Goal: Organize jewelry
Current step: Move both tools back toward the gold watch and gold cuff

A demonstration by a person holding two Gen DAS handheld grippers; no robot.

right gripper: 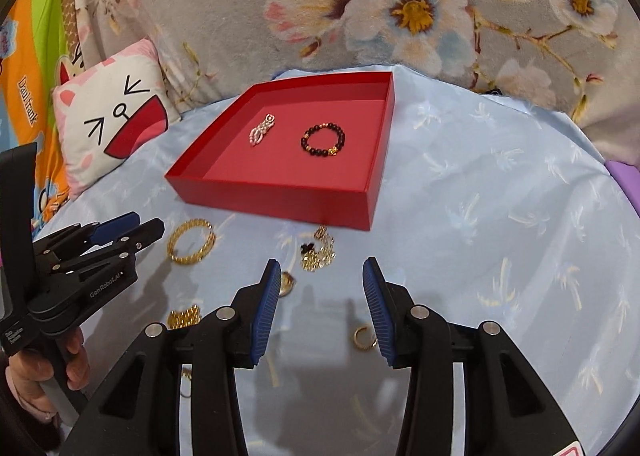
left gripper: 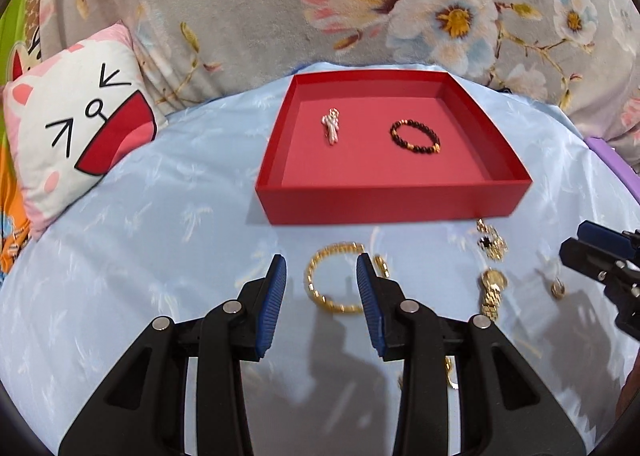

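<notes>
1. Ahead of both grippers, the red tray (left gripper: 394,204) already holds a dark bead bracelet (left gripper: 416,136) and a pale pearl piece (left gripper: 332,126).
2. Between the wide-open, empty left gripper's (left gripper: 321,268) jaws lies a gold chain bracelet (left gripper: 326,288), not yet boxed.
3. Just beyond the open, empty right gripper (right gripper: 320,276) sits a gold tangle (right gripper: 318,252); by its right jaw, a small ring (right gripper: 364,338).

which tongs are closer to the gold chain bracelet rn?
Left. The left tongs are open, right over the gold chain bracelet, fingers either side. The right tongs are open off to its right, nearer the small gold ring.
</notes>
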